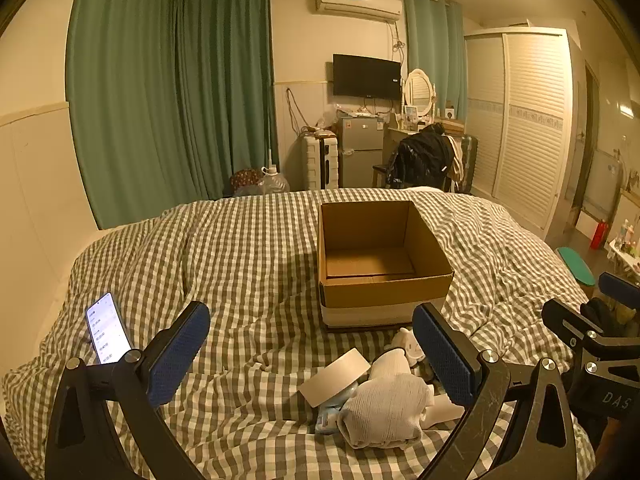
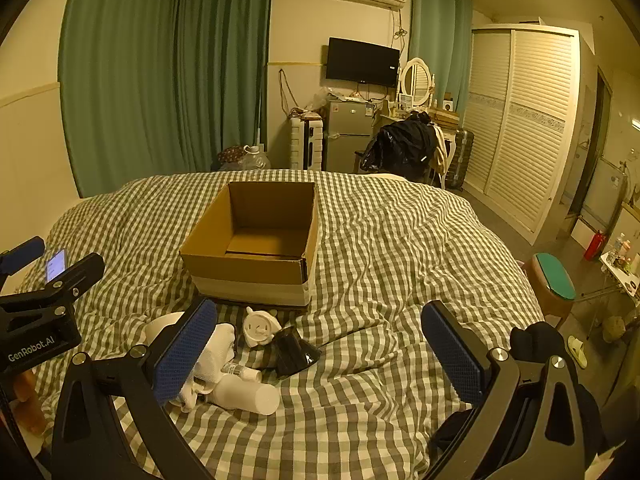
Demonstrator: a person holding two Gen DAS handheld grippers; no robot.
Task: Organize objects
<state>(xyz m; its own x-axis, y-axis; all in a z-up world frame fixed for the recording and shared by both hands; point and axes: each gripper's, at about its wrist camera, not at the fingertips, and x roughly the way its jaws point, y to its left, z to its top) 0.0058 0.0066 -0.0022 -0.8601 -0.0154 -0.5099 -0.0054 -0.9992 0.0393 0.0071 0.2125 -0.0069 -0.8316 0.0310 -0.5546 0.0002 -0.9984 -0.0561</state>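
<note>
Sitting on a checked bed (image 2: pixel 380 240) in a green-curtained bedroom: one empty cardboard box (image 2: pixel 256 268), one phone (image 1: pixel 107 328). Left gripper (image 1: pixel 312 354) and right gripper (image 2: pixel 320 356) both released, grasping nothing.

On the black plastic body of the left claw (image 2: pixel 52 276), seen at the left of the right claw's view, white letters read "GenRobot.AI". On the black body of the right claw (image 1: pixel 600 320), at the right edge of the left claw's view, only "DAS" can be read. The lit white smartphone screen (image 1: pixel 108 330), left of the left claw, shows lines too small to read.
</note>
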